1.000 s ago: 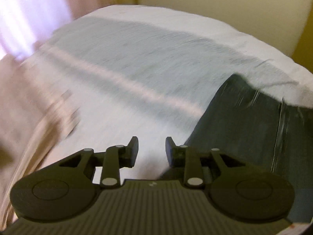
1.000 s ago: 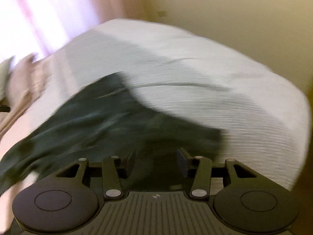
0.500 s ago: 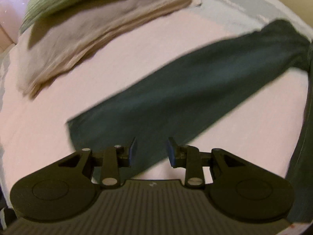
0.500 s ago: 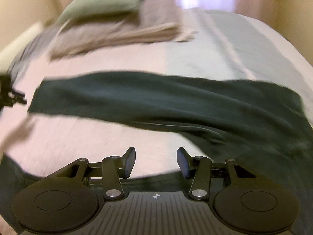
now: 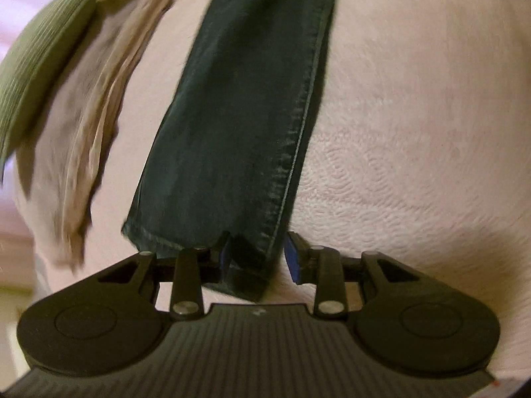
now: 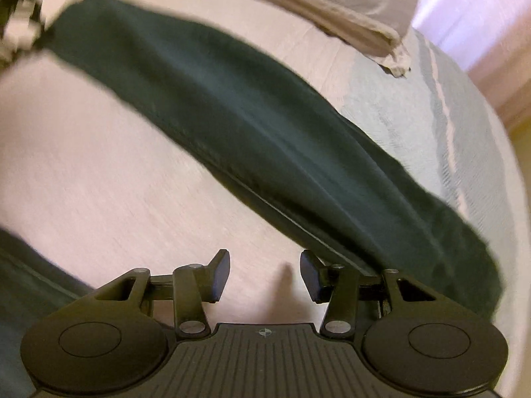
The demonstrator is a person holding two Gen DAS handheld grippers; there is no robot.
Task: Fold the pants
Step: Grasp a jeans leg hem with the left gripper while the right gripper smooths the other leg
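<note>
Dark green pants [image 5: 239, 106] lie spread on a pink blanket [image 5: 415, 139]. One leg runs from the top of the left wrist view down to its hem. My left gripper [image 5: 257, 255] is low over that hem. Its jaws are opening, with the hem's stitched corner lying between them and a gap beside the right pad. In the right wrist view the same leg [image 6: 252, 126] crosses from upper left to lower right. My right gripper [image 6: 264, 272] stands open over bare blanket just left of the leg, nothing between its fingers. A second dark part of the pants [image 6: 23, 275] shows at lower left.
A green ribbed pillow [image 5: 43, 76] rests on a folded beige cover [image 5: 96, 126] left of the leg. The beige cover [image 6: 348, 23] lies beyond the leg in the right wrist view. A pale blue-green bedspread [image 6: 415, 116] covers the bed's right side, with a bright curtain [image 6: 471, 13] behind.
Both views swung from the far bedspread round to the pillow end and sank toward the bed. The left gripper came down onto the leg's hem. The right one dropped beside the leg.
</note>
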